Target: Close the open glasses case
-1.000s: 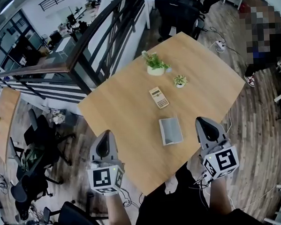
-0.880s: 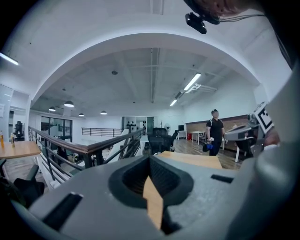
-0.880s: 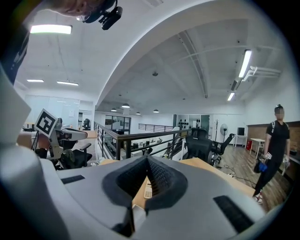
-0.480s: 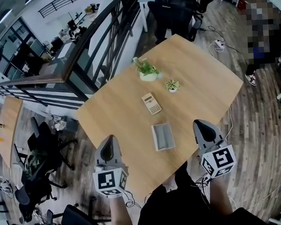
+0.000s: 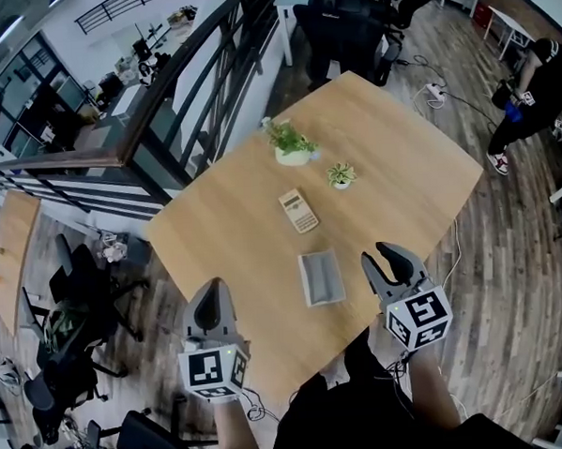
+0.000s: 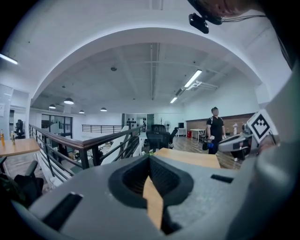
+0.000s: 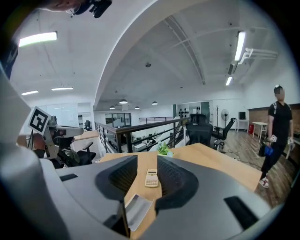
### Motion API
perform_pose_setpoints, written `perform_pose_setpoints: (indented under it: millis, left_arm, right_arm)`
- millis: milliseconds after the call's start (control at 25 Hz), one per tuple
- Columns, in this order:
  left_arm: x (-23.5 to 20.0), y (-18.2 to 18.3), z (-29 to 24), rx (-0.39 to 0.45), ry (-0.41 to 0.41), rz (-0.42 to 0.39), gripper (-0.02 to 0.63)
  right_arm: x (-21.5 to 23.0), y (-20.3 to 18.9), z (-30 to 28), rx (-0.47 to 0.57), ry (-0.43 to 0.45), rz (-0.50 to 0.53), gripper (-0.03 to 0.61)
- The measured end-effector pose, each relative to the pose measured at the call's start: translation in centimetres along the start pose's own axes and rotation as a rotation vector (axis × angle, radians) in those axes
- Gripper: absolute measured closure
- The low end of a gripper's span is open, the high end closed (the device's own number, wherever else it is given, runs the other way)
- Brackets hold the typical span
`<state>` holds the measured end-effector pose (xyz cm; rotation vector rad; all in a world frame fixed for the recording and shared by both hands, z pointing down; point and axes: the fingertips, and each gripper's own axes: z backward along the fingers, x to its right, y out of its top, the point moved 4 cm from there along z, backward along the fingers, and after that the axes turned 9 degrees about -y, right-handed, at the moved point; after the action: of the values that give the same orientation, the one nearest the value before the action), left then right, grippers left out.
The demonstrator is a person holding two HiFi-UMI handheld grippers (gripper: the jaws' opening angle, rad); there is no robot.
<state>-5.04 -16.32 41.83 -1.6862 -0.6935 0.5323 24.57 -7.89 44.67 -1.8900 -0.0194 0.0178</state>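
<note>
The grey glasses case (image 5: 321, 277) lies open on the wooden table (image 5: 400, 166) near its front edge. In the right gripper view the glasses case (image 7: 137, 209) shows low between the jaws, with nothing touching it. My right gripper (image 5: 384, 258) hovers just right of the case; the right gripper (image 7: 147, 161) has its jaws opening with only air between them. My left gripper (image 5: 208, 302) hangs off the table's left front edge, well left of the case. In its own view the left gripper (image 6: 150, 159) is shut and holds nothing.
A beige calculator (image 5: 298, 210) lies beyond the case, also seen as the calculator (image 7: 151, 178) between the right jaws. Two potted plants (image 5: 291, 143) (image 5: 340, 176) stand farther back. A dark railing (image 5: 189, 73) runs along the left. A person (image 5: 536, 74) stands at the far right.
My right gripper has come down and left, closer to the case, and its jaws have parted from shut. The left gripper stays shut, hardly shifted.
</note>
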Motion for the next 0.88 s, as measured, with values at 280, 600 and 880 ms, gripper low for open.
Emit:
perform_pose_setpoints:
  millis: [280,600,880]
  left_arm:
    - [-0.8,-0.5,1.0,-0.01,0.024,0.005,0.615]
    - [-2.6,-1.5,3.4,-0.022,0.083,0.048,0.615]
    - [-3.5,-2.3,5.9,-0.024,0.125,0.067,0.615]
  right_arm:
    - [-1.5,-4.2,-3.5,-0.113,0.071,-0.061,0.423]
    - [-1.1,-11.1,-8.4,-0.272,0.062,-0.285,0.423]
    - [-1.1,-19.8,-12.5,-0.47,0.037,-0.492,0.44]
